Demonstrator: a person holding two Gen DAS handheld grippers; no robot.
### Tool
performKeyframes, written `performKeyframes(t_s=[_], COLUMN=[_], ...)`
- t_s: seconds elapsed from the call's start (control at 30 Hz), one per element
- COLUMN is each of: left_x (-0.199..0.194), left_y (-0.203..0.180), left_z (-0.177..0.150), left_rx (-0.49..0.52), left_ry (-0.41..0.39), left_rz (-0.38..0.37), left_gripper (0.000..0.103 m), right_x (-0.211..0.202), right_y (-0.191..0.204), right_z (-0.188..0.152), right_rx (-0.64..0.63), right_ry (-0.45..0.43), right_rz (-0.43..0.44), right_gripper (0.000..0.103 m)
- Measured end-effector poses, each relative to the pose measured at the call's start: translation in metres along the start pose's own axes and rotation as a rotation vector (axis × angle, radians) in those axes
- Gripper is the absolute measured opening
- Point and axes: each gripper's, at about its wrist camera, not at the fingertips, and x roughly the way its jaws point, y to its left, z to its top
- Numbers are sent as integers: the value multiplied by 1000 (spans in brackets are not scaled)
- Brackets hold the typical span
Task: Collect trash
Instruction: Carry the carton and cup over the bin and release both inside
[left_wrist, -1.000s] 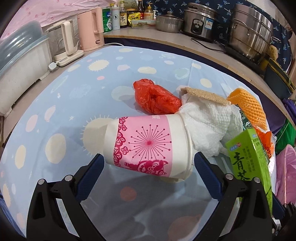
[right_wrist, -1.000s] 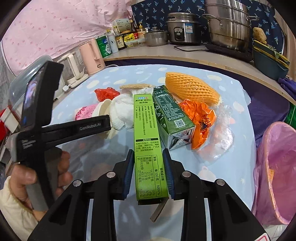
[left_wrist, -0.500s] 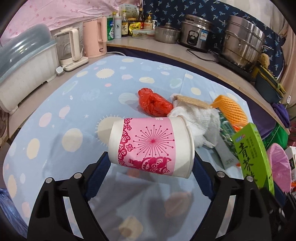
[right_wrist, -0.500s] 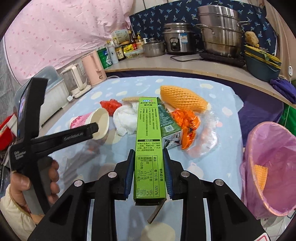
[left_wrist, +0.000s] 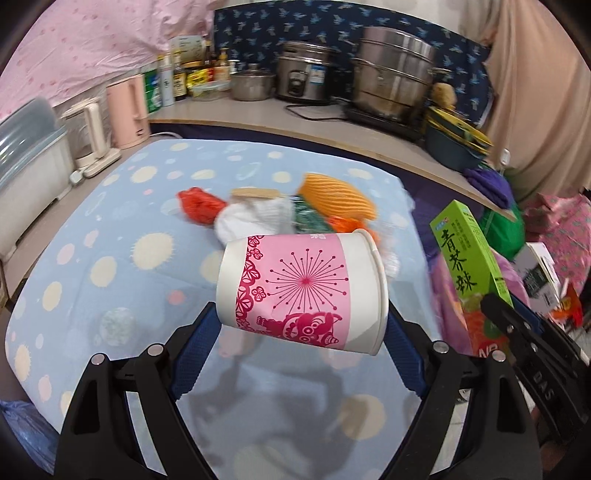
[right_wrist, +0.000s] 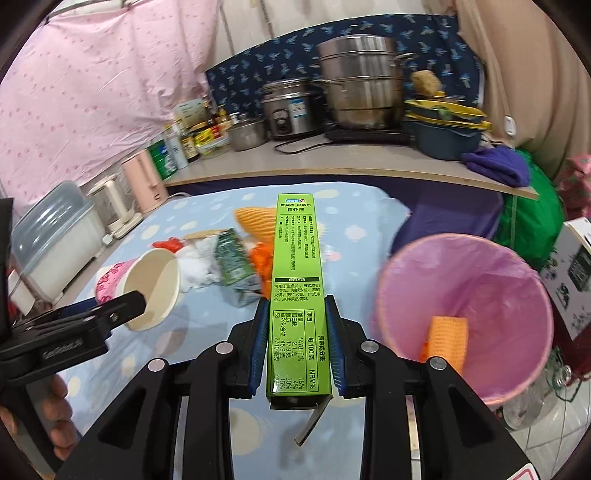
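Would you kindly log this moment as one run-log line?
left gripper: shut on paper cup | right gripper: shut on green box | both lifted off table | bin: beside table, holds orange netting

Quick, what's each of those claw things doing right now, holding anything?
Left gripper: closed on the pink paper cup, held sideways.
Right gripper: closed on the long green box.

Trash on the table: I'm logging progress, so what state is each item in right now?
Paper cup: on its side, clamped in left gripper, lifted.
Green box: clamped in right gripper.
Bin: open, pink liner, one orange piece inside.
Red bag: crumpled on table.
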Motion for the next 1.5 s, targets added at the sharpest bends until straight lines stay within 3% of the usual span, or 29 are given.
performKeyframes(t_s=[0.33, 0.67, 1.0, 1.33, 1.5], left_x=[3, 26, 63, 92, 95], left_y=[-101, -183, -226, -239, -236], left_z=[-10, -8, -5, -5, -6], left_rx=[163, 272, 323, 336, 326], left_ry=[25, 24, 39, 88, 84], left_rz=[-151, -222, -210, -197, -187], left_gripper=[81, 81, 81, 81, 90], right_x=[-23, -10, 4, 15, 17], right_y=[-106, -155, -178, -188, -187], right_z=[-19, -32, -32, -30, -29], right_rx=[179, 269, 309, 325, 324], right_ry=[15, 58, 69, 75, 70], right_rz=[-190, -244, -272, -299, -299], right_gripper=[28, 28, 28, 30, 32])
